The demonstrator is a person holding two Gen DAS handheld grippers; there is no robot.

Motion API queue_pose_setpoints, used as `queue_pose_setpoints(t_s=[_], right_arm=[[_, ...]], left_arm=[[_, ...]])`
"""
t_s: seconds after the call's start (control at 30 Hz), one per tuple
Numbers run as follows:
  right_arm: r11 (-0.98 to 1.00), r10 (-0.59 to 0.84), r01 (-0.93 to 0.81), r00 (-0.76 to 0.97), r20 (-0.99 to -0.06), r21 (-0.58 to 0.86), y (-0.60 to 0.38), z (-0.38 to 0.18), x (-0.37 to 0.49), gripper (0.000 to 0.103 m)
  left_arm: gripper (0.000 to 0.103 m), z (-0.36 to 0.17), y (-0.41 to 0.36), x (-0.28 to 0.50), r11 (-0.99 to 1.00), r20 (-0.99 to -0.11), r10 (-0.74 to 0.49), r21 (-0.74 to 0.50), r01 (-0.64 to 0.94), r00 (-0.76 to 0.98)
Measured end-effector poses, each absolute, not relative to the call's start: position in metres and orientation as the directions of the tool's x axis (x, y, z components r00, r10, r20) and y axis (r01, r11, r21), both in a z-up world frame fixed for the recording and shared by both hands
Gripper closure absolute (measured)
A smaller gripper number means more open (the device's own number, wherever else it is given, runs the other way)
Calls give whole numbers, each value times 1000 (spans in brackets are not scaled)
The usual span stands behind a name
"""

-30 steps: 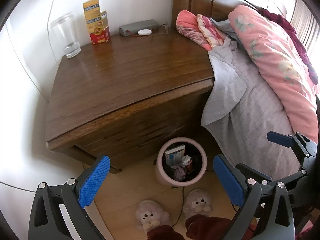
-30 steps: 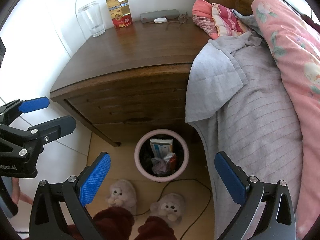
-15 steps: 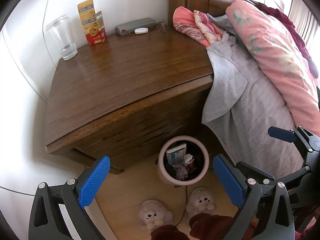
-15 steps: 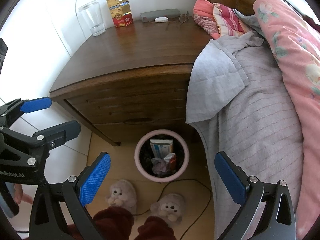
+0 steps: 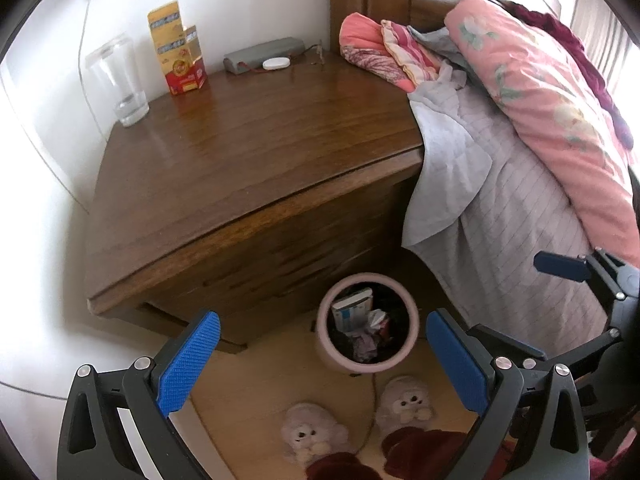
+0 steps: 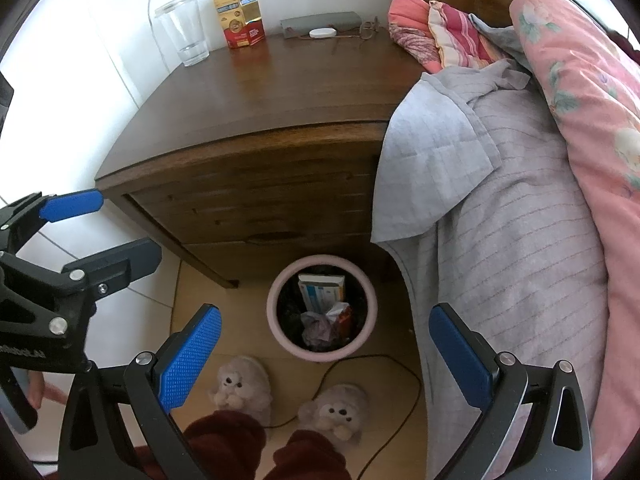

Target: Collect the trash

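Wooden and bare across most of its top, the surface of the nightstand stood in the corner beside the bed, whose grey sheet hung over its right edge. Along the back, by the wall, stood a drinking glass, two yellow and red cartons just beside each other, and a grey case with a small white disc in front of it.

On the floor below the drawers stood the pink bin, upright, its round mouth facing up toward me. Inside it a flat box stood on end, its long side running up against the back wall of the bin, with crumpled wrappers in front of it.

I held my left tongs spread wide with nothing between the blue pads, framing the bin from above. My right tongs were likewise spread and empty over the same bin. My plush slippers stood on the floor near the bin, with a dark cable lying between them.
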State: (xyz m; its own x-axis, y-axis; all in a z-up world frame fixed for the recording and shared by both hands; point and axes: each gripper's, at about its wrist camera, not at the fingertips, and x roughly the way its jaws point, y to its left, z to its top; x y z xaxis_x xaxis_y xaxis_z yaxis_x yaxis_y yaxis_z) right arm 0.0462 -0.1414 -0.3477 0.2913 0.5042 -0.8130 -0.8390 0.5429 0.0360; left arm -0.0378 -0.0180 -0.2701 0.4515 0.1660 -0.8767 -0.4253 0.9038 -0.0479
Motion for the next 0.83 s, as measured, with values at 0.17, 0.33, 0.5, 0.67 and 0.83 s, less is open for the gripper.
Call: queue_pose_setpoints(t_s=[0.17, 0.33, 0.5, 0.67, 0.83], right_arm=[[545, 505, -838, 293, -812, 37, -140, -347, 46, 0], [544, 506, -839, 293, -811, 36, -139, -346, 44, 0], [544, 504, -838, 288, -815, 41, -138, -346, 44, 0], [543, 503, -839, 287, -815, 40, -138, -346, 44, 0], [545, 501, -837, 288, -816, 39, -138, -345, 43, 0]], left_arm=[[0, -272, -17, -37, 906, -880, 139, -72, -417, 453], [0, -271, -18, -37, 912, -877, 119, -88, -401, 465], [0, -270, -18, -39, 915, -874, 110, -98, -392, 474], [0, -269, -17, -43, 913, -862, 82, -137, -385, 501], [0, -267, -17, -44, 914, -860, 96, -123, -387, 501]])
